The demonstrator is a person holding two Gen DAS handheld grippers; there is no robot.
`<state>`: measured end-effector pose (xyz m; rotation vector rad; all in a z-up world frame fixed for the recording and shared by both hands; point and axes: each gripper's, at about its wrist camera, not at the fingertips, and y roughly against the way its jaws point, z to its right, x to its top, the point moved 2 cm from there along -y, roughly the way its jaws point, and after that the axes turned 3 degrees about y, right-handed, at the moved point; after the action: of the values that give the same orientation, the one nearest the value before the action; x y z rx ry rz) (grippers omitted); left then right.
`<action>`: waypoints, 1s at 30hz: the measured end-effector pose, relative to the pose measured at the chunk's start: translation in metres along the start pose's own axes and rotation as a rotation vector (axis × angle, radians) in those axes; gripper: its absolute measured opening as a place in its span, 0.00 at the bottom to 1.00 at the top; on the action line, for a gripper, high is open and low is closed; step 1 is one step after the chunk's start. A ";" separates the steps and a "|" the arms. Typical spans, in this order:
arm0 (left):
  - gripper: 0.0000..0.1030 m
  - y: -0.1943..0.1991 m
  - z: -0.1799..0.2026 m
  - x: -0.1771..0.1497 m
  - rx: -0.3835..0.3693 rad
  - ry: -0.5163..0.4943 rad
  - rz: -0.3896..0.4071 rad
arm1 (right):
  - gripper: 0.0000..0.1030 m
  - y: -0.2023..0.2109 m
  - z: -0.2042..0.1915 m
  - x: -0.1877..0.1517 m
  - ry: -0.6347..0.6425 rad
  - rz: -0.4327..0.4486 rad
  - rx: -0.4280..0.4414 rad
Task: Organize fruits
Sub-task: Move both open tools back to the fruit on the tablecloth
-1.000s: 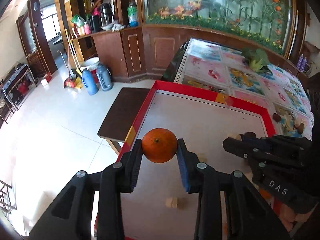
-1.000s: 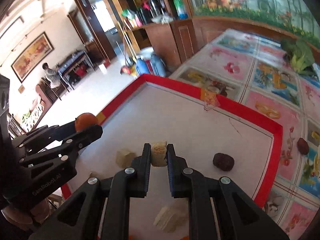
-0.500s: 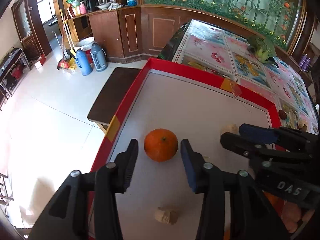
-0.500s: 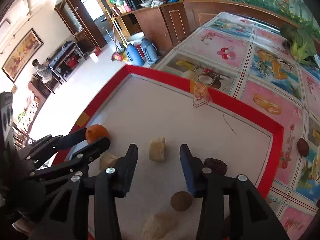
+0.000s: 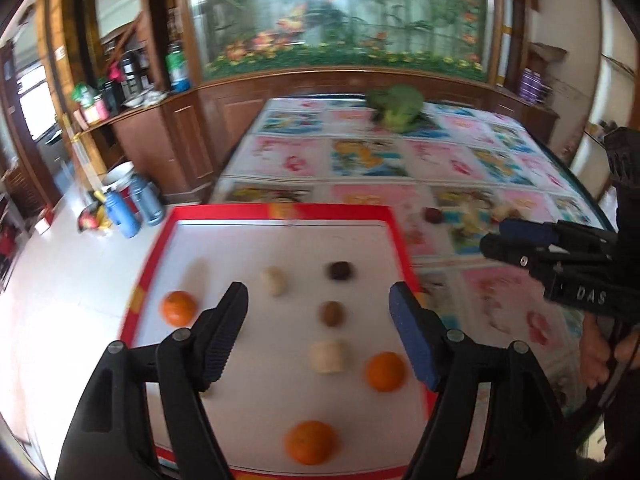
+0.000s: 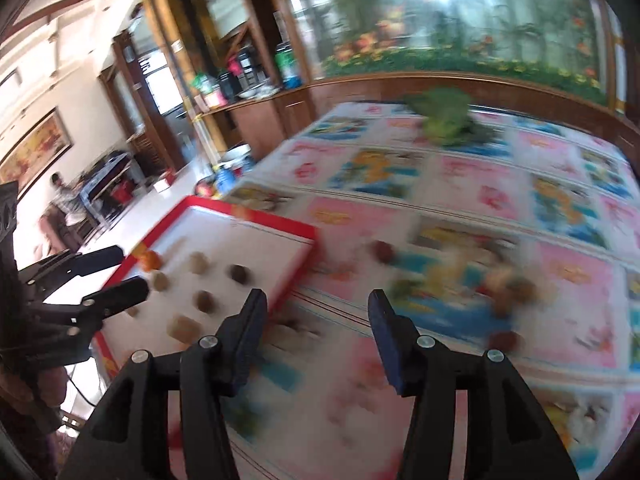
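Over the red-rimmed tray [image 5: 280,213] — left tool [image 5: 318,312] spread, jaws just opening, nothing between; oranges [image 5: 179,307] lie below. Right tool [image 6: 316,312] likewise spread, empty — just opening.

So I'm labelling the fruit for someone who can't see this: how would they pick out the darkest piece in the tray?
Find the red-rimmed white tray at the near end of the flowered tablecloth. In its far right part lies a small dark brown fruit, beside a pale lump. It is nearly black, darker than the tan one just nearer.
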<state>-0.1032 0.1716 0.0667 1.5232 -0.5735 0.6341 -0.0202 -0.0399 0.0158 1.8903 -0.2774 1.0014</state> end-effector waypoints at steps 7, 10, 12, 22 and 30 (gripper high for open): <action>0.72 -0.020 0.074 0.006 -0.103 -0.114 -0.043 | 0.51 0.012 0.066 -0.023 -0.045 -0.025 -0.149; 0.72 -0.032 0.086 0.021 -0.097 -0.131 -0.042 | 0.51 -0.001 0.072 -0.019 -0.056 -0.043 -0.146; 0.72 -0.044 0.090 0.034 -0.098 -0.131 -0.043 | 0.51 -0.007 0.072 -0.018 -0.059 -0.052 -0.143; 0.72 -0.110 0.098 0.068 -0.086 -0.163 -0.106 | 0.36 -0.030 0.075 -0.025 -0.069 -0.138 -0.181; 0.59 -0.150 0.120 0.076 -0.096 -0.198 -0.170 | 0.26 -0.029 0.080 -0.024 -0.083 -0.134 -0.179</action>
<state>0.0620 0.0607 0.0093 1.5351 -0.6078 0.3226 0.0221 -0.0954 -0.0379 1.7653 -0.2753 0.7837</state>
